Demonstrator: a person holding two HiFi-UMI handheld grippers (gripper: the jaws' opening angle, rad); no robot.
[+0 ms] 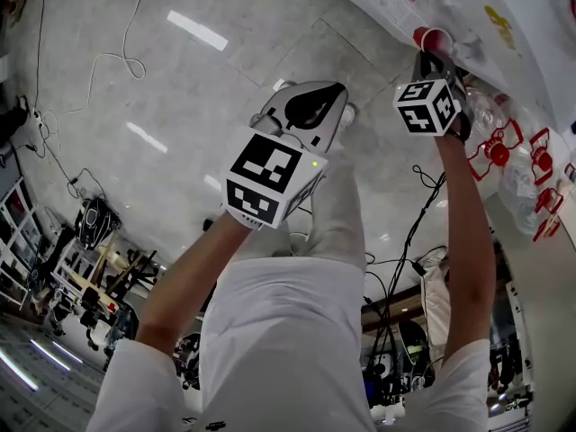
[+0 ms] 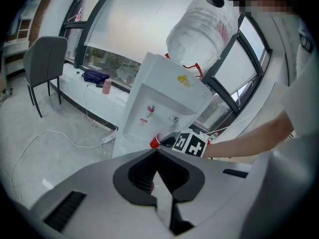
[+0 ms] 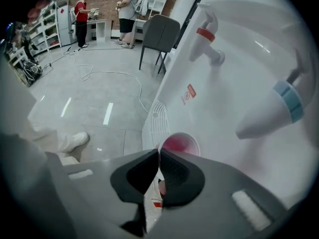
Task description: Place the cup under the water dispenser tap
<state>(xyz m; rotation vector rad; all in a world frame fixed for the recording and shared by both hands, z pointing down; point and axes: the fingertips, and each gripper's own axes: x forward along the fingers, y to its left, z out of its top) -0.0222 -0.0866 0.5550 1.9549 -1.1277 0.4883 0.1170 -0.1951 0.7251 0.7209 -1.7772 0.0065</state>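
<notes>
— Whereabouts of the cup (image 3: 179, 144)?
— Pinched at its near rim by the right tool (image 3: 159, 152), jaws clamped on the thin wall. Hangs mouth-up just in front of the water dispenser (image 3: 224, 83), lower than the red tap (image 3: 205, 34) and the blue tap (image 3: 281, 108).
— Handling?
— Looks light, thin and easy to crush, probably a bit slick. Best held at the rim with a gentle squeeze.
— And the left tool (image 2: 157, 151)?
— Jaws together on nothing, well back from the dispenser.
</notes>
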